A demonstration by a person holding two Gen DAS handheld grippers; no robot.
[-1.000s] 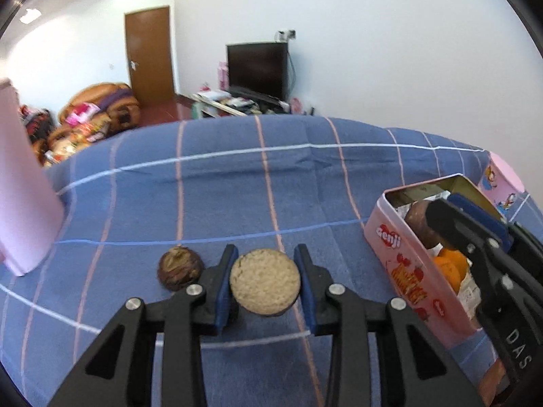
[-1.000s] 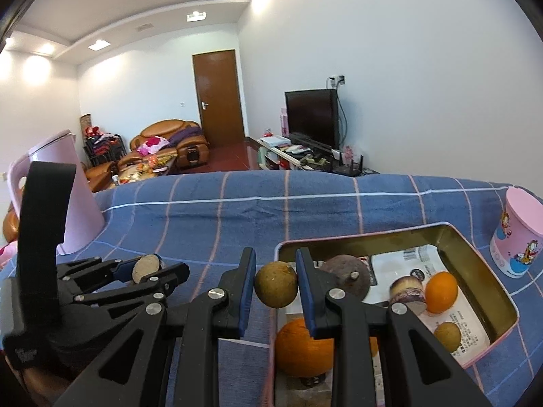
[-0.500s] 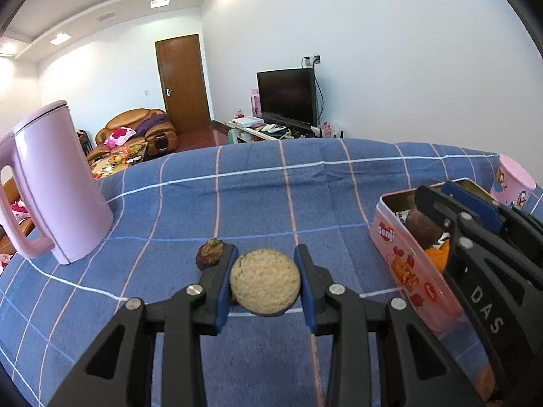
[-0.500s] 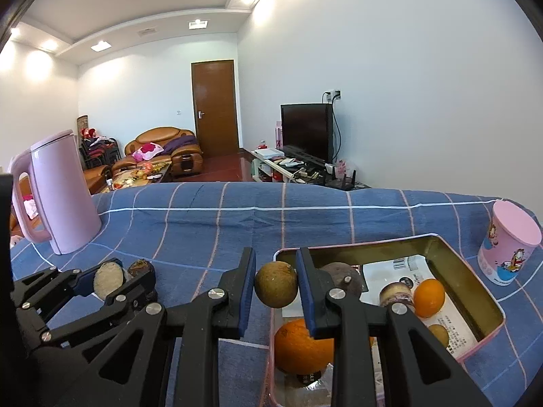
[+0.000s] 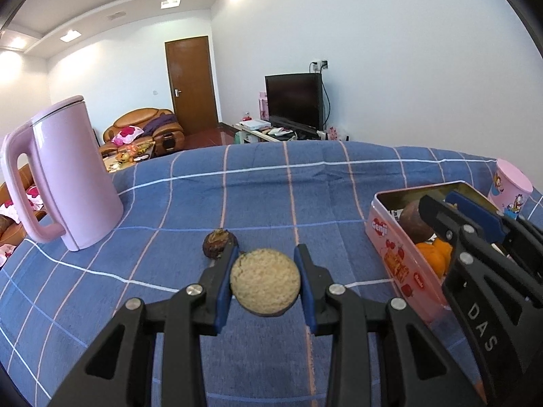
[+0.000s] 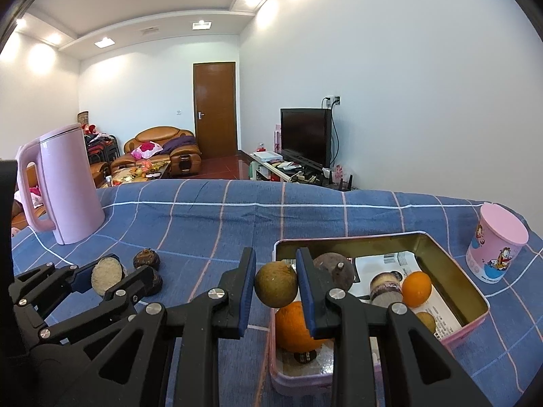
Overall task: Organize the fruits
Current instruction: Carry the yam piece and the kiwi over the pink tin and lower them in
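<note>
My left gripper point(image 5: 265, 283) is shut on a round tan rough-faced fruit piece point(image 5: 265, 282), held above the blue checked cloth. A dark brown fruit point(image 5: 219, 243) lies on the cloth just beyond its left finger. My right gripper point(image 6: 275, 287) is shut on a brown-green round fruit point(image 6: 276, 288) at the left wall of the pink tin point(image 6: 473, 290). The tin holds a large orange point(image 6: 293, 327), a small orange point(image 6: 416, 288), a dark purple fruit point(image 6: 334, 269) and other pieces. The tin also shows in the left wrist view point(image 5: 395, 249), with the right gripper over it.
A tall pink kettle point(image 5: 69, 178) stands at the left of the table. A pink cartoon cup point(image 6: 497, 242) stands right of the tin. Two dark fruits point(image 6: 146, 259) lie on the cloth by the left gripper. The table's far edge drops to a living room.
The left gripper has risen and tilted up with its fruit piece, so the kettle comes into view. The right gripper has also lifted a little while holding its fruit.
</note>
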